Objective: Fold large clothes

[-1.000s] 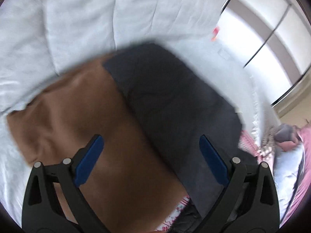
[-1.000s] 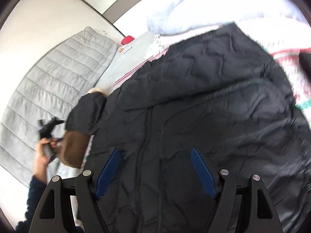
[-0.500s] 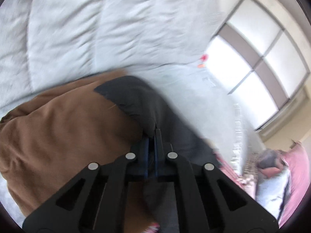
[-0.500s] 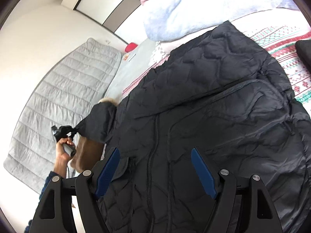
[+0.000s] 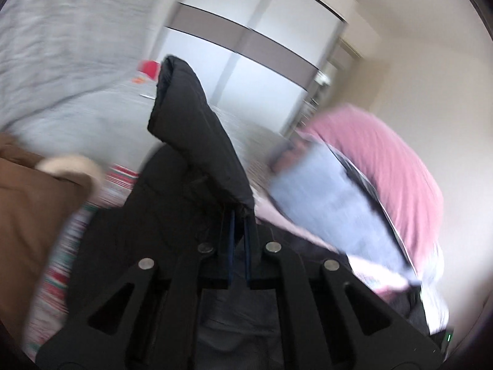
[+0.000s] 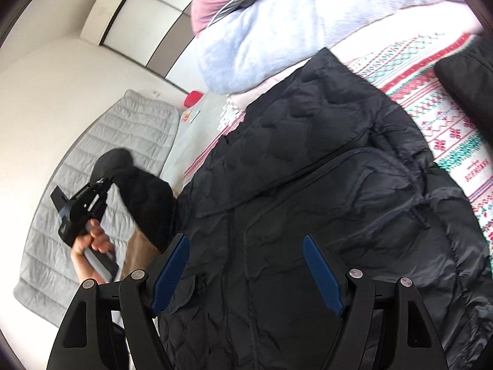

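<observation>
black quilted jacket [image 6: 323,200] spread front-up on patterned bedspread [image 6: 431,98], zip running toward right gripper [image 6: 246,274]. right gripper jaws apart, nothing between pads, hovering over jacket's lower front. left gripper [image 5: 238,240] clamped on jacket sleeve [image 5: 197,129], sleeve lifted clear of bed, cuff end flopping over above jaws. brown garment [image 5: 27,215] lies under jacket's left edge. grey quilt [image 6: 92,185] beyond that edge, open bed there. pillows [image 6: 277,37] crowd jacket's far edge.
</observation>
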The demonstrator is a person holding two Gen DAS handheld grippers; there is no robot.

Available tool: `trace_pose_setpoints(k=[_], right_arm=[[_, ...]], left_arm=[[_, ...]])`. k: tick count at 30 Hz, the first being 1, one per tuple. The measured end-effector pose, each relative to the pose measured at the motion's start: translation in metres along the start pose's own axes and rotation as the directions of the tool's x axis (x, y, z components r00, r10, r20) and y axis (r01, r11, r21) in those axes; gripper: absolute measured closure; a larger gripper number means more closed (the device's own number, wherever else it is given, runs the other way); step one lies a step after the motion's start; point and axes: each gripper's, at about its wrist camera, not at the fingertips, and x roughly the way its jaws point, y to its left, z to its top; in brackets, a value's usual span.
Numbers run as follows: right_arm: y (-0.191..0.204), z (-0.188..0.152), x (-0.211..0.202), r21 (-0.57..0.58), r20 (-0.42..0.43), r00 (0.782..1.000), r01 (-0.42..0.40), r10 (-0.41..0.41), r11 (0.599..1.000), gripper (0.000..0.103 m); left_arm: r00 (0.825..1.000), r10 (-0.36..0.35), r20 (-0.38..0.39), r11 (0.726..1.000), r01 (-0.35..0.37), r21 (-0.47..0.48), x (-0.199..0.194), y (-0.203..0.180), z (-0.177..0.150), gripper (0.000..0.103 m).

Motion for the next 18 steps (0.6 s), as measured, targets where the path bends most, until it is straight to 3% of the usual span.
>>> trace_pose_setpoints(k=[4, 6, 8, 11, 13, 18], right_arm=[[-0.013, 0.008, -0.007, 0.027, 0.024, 0.999, 0.02, -0.021, 0.999, 0.026], [-0.022, 0.012, -0.008, 0.05, 0.026, 0.999, 0.026, -0.028, 0.998, 0.026], [-0.03, 0.015, -0.008, 0.076, 0.024, 0.999, 0.037, -0.039, 0.996, 0.026], [-0.039, 0.017, -0.006, 0.11, 0.009, 0.999, 0.041, -0.042, 0.993, 0.026], [-0.041, 0.018, -0.006, 0.119, 0.005, 0.999, 0.035, -0.036, 0.992, 0.026], [-0.034, 0.018, -0.005, 0.057, -0.009, 0.999, 0.052, -0.051, 0.997, 0.026]], left_arm=[[0.989, -0.071, -0.133, 0.997, 0.068, -0.027, 0.047, -0.036, -0.053, 0.095], [0.971, -0.092, -0.222, 0.995, 0.084, -0.046, 0.07, -0.04, -0.077, 0.085], [0.94, -0.108, -0.324, 0.994, 0.096, -0.053, 0.089, -0.053, -0.111, 0.084], [0.915, -0.105, -0.389, 0.994, 0.097, -0.041, 0.098, -0.061, -0.132, 0.08], [0.918, -0.084, -0.388, 0.996, 0.083, -0.021, 0.092, -0.058, -0.138, 0.07], [0.927, -0.074, -0.368, 0.997, 0.057, -0.055, 0.06, -0.044, -0.132, 0.065]])
